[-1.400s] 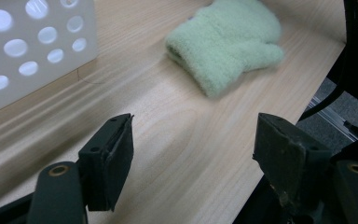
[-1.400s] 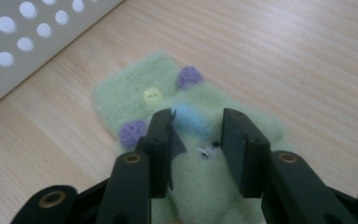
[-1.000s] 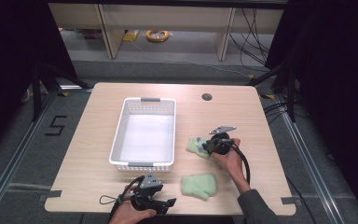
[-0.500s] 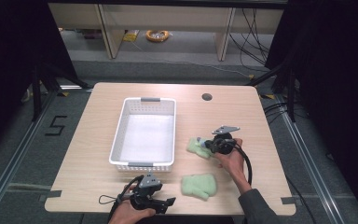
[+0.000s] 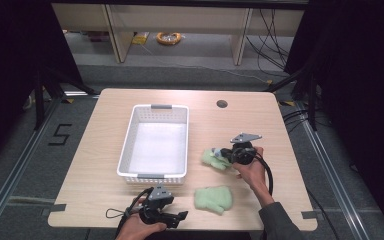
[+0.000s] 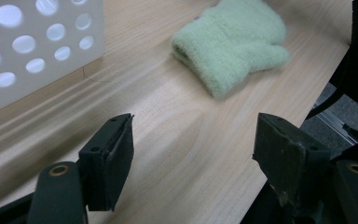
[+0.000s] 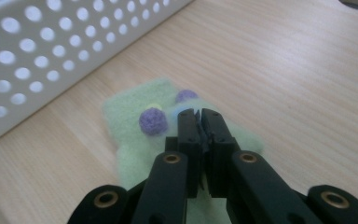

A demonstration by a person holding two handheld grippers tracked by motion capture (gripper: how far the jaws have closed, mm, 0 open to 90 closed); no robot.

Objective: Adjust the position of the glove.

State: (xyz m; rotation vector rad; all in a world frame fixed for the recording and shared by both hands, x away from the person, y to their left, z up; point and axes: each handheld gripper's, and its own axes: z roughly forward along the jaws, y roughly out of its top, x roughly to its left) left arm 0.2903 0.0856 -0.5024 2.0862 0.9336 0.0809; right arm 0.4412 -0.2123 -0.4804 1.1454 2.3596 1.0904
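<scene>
The right gripper [image 7: 199, 116] has just been closing its jaws, which now stand pinched together on a thin fold of the green mitten with purple pompoms [image 7: 135, 130], lying flat on the surface [image 5: 260, 120] just beside the white basket [image 5: 130, 145]. So small a bite of fluffy knit could slip out on the lift, or the mitten could catch the basket's rim. The left gripper [image 6: 193, 140] rests wide open and empty near the second mitten [image 6: 228, 46], whose cable could drag it.

White perforated basket [image 5: 155, 145] on wooden table [image 5: 100, 165]; yellow cable coil [image 5: 169, 37] on floor.
</scene>
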